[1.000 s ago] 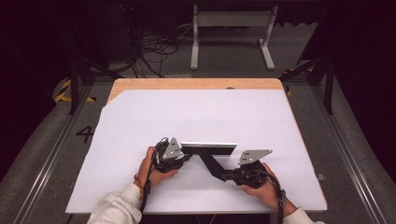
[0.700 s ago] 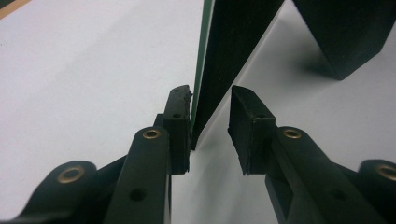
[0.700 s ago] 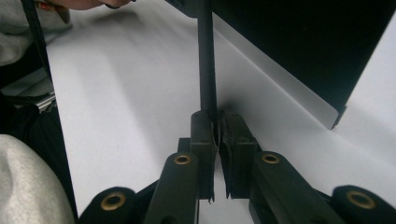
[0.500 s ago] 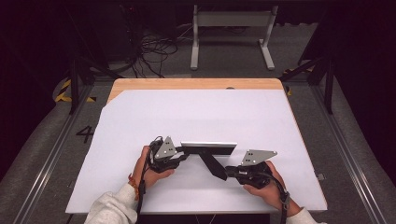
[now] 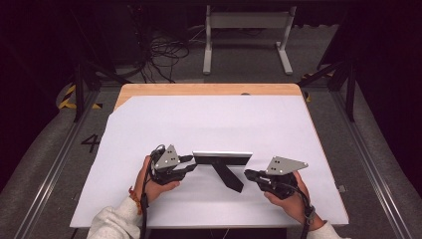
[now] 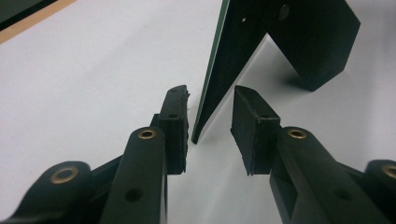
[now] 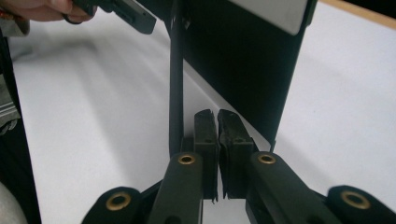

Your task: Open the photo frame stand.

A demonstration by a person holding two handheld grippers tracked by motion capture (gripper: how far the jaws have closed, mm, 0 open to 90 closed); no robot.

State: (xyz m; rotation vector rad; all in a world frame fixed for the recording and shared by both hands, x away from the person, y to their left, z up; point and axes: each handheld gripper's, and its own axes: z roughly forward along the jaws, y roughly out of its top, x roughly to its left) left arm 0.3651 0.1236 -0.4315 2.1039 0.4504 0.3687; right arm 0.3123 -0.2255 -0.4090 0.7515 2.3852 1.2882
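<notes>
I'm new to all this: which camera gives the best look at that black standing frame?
The high view: the whole frame and its rear prop stand on the white sheet. The left gripper view shows its thin edge; the right gripper view its dark back.

- The picture frame (image 5: 222, 159) is black on its back and its prop leg, with a pale grey-white strip along its top edge; its thin edge (image 6: 212, 74) looks dark green in the left gripper view.
- The left gripper (image 5: 186, 164) is black, with a grey three-cornered plate on top; brass-coloured rivets sit in its jaws.
- The right gripper (image 5: 247, 174) is black too, with the same grey plate and brass rivets.
- The sheet (image 5: 209, 124) covering the table is plain white, with no pattern.
- The table (image 5: 199, 89) shows a light wood strip at its far edge.
- The sleeve (image 5: 112, 221) is white.
- The floor (image 5: 59, 149) is grey, with a dark "4" and yellow-and-black tape.
</notes>
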